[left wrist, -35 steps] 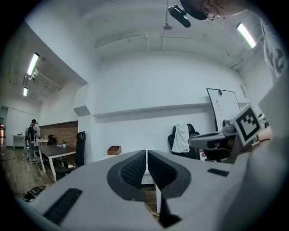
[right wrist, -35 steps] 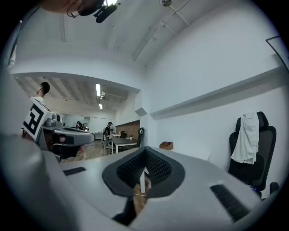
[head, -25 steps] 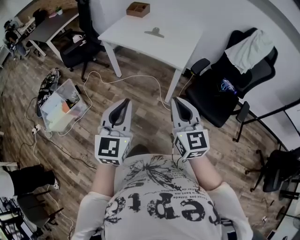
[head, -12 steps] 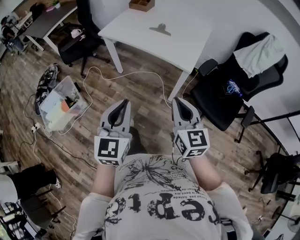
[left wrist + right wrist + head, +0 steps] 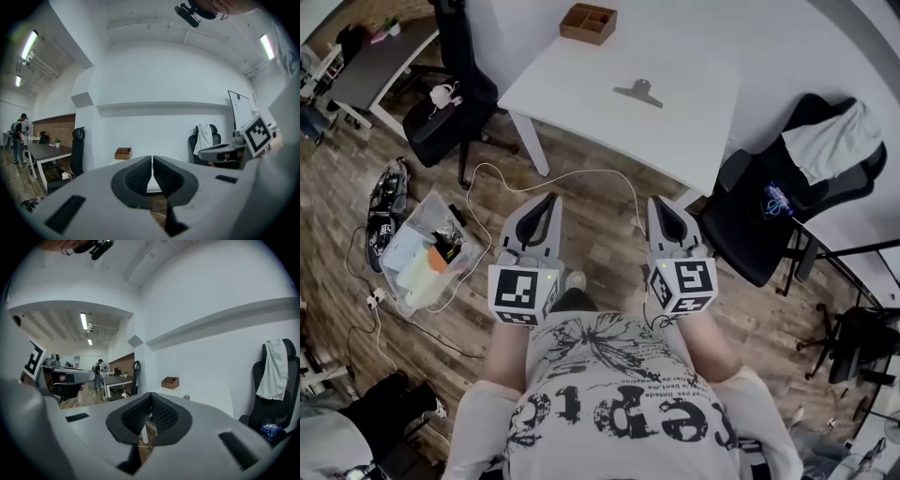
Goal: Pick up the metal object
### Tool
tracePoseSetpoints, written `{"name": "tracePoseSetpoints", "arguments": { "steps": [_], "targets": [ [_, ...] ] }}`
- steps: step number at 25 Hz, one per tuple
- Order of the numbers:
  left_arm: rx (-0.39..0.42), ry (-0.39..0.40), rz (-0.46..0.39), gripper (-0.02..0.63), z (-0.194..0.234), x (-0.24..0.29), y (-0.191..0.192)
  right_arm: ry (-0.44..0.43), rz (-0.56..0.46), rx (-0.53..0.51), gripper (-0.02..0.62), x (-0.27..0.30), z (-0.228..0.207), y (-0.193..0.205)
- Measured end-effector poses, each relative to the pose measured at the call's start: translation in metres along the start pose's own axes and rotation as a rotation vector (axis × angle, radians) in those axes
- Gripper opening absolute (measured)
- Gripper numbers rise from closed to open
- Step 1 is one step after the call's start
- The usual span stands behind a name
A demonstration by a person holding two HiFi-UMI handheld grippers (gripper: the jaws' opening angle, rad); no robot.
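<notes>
head view: the metal object lies on the white table, well apart from the left gripper and right gripper, both held above the floor.
left gripper view: fingers clenched on nothing.
right gripper view: fingers clenched, empty.

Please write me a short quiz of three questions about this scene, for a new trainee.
1. True or false: the metal object lies on the white table.
2. The wooden box stands: A) on the floor; B) on the table, near its far edge; C) on a chair.
3. Fill in: the jaws of the left gripper and the right gripper are ____, with nothing held.
Key: 1 true; 2 B; 3 shut.
</notes>
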State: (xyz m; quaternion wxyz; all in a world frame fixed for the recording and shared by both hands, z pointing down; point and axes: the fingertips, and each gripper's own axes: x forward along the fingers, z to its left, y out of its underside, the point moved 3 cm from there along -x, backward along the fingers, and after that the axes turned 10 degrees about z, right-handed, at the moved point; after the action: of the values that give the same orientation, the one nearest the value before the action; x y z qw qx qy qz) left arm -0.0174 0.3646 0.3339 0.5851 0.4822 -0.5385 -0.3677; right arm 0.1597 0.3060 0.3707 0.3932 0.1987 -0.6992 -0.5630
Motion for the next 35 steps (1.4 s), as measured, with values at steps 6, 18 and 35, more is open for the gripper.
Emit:
{"name": "tracePoseSetpoints", "arguments": {
  "steps": [6, 18, 35],
  "targets": [
    [0.041, 0.073, 0.0, 0.012, 0.083, 0.053, -0.018, 0.103, -0.015, 0.046, -0.008, 0.079, 0.007, -0.031],
    [0.012, 0.157, 0.062, 0.012, 0.139, 0.174, -0.014, 0.181, 0.069, 0.071, -0.008, 0.189, -0.042, -0.038],
    [0.063, 0.247, 0.083, 0.012, 0.164, 0.426, -0.078, 0.258, 0.155, 0.163, -0.008, 0.365, -0.217, -0.079]
  ]
}}
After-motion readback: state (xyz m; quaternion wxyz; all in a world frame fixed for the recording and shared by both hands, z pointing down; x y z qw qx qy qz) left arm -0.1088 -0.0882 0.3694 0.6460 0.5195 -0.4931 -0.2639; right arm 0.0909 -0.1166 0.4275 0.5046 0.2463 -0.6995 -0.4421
